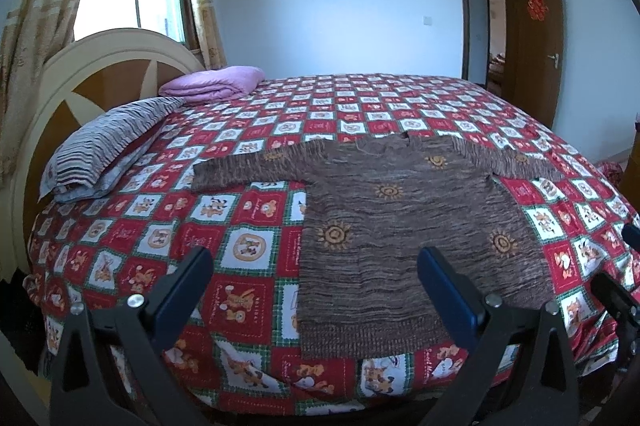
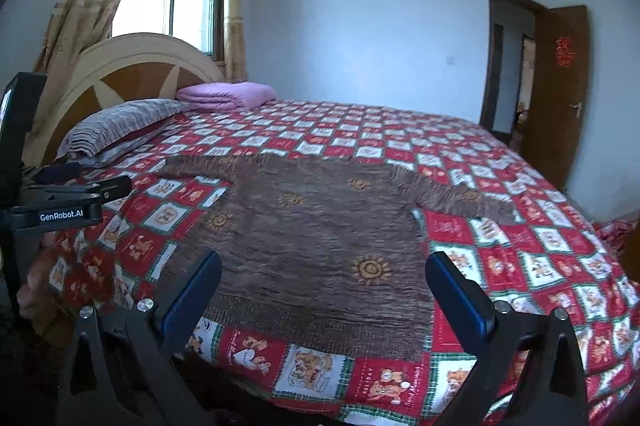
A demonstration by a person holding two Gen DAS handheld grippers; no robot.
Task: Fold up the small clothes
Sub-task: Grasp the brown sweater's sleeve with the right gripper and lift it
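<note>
Lying flat on the bed's red-and-white checked cartoon bedspread point(image 1: 248, 246), a small brown knitted sweater with orange sun motifs point(image 1: 400, 226) is spread out, both sleeves stretched sideways, hem toward the cameras. Left tongs point(image 1: 316, 266) hover above the near bed edge, fingers spread wide, gripping nothing; the sweater's hem sits between them, toward 5 o'clock. Right tongs point(image 2: 324, 274) likewise released, fingers wide apart, over the sweater's lower half. In the right wrist view, the left tongs appear at 9 o'clock. Grey striped pillow point(image 1: 108, 146) at 10 o'clock by the cream-and-brown wooden headboard point(image 1: 120, 66); folded lilac blanket point(image 1: 216, 84) just beyond it. Brown wooden door point(image 1: 536, 38) open at 2 o'clock.
</note>
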